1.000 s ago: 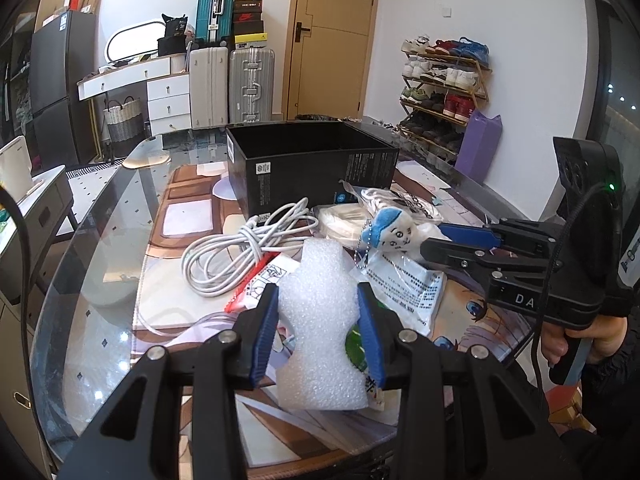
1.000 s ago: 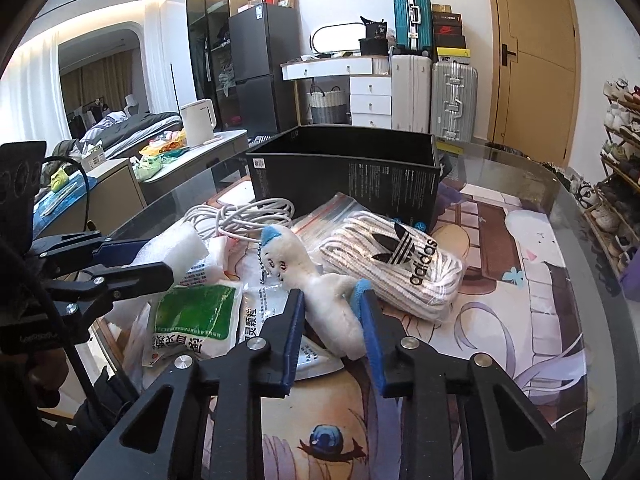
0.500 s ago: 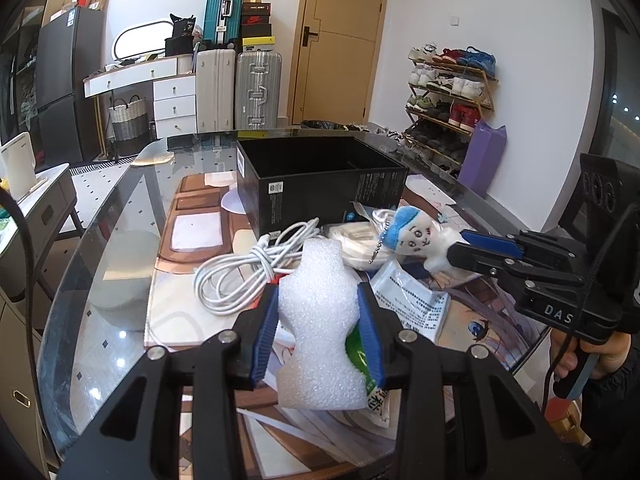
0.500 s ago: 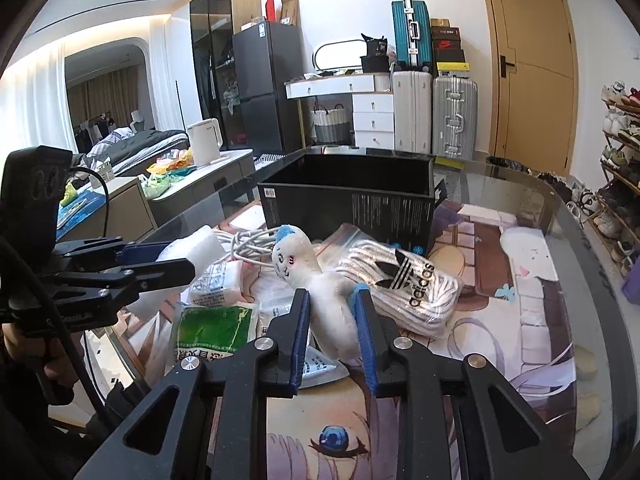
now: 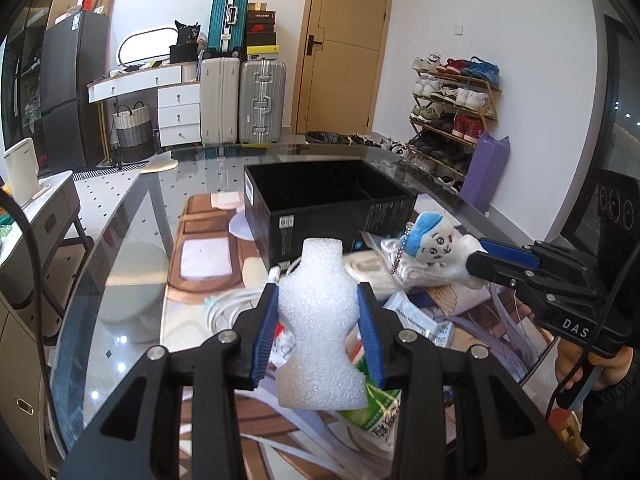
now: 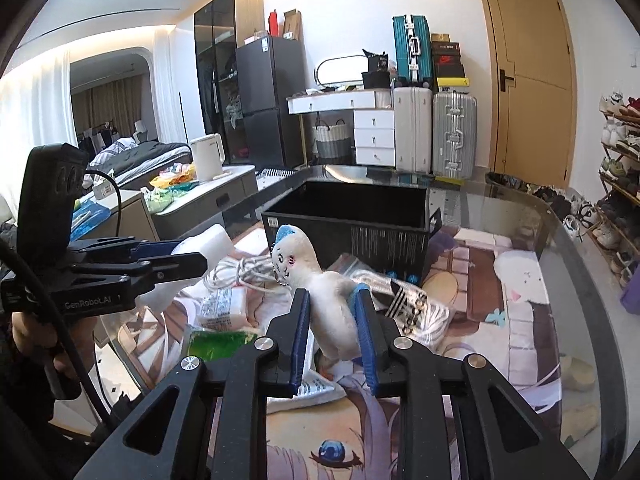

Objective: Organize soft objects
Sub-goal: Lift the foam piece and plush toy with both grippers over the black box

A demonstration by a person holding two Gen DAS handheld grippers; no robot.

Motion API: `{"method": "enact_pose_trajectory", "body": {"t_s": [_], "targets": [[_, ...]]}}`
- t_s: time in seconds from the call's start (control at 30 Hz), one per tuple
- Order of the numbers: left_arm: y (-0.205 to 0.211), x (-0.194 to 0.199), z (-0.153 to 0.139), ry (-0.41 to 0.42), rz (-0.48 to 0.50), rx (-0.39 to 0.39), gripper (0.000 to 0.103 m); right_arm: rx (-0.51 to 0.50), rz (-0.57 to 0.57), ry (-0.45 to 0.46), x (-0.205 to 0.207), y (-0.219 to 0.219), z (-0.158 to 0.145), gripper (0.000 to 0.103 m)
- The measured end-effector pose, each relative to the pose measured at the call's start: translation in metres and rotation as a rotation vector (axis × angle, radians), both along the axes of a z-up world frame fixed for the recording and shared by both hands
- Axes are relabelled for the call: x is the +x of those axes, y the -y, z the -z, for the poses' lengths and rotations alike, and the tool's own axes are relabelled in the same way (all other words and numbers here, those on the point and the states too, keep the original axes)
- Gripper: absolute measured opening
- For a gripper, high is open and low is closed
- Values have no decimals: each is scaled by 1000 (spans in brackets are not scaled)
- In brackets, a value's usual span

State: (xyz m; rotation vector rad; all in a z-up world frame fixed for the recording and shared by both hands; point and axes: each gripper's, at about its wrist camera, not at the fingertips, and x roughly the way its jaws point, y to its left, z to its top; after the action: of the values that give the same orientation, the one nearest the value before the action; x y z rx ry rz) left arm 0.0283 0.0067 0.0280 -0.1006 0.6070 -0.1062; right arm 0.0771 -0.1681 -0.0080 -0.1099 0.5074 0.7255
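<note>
The left claw (image 5: 318, 334) is clenched on a white foam piece (image 5: 320, 320), held clear above the counter (image 5: 132, 280). The right claw (image 6: 332, 330), its jaws just having closed further, grips a white plush doll (image 6: 320, 292), apparently lifted too. At twelve o'clock beyond both stands the open black box (image 6: 360, 224); a white cable coil (image 6: 240, 272) and packets (image 6: 222, 308) lie at ten o'clock.

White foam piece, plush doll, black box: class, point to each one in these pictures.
white foam piece (image 5: 320, 320), left wrist view, on its pinched middle.
plush doll (image 6: 336, 312), right wrist view, on its white body.
black box (image 5: 320, 220), left wrist view, on its near wall.
</note>
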Motion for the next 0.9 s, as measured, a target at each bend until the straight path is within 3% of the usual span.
{"method": "enact_pose_trajectory", "body": {"t_s": [0.9], "targets": [[-8,57,-45,74,-20,13,37,60,39,77,36,-4,-49,23]]}}
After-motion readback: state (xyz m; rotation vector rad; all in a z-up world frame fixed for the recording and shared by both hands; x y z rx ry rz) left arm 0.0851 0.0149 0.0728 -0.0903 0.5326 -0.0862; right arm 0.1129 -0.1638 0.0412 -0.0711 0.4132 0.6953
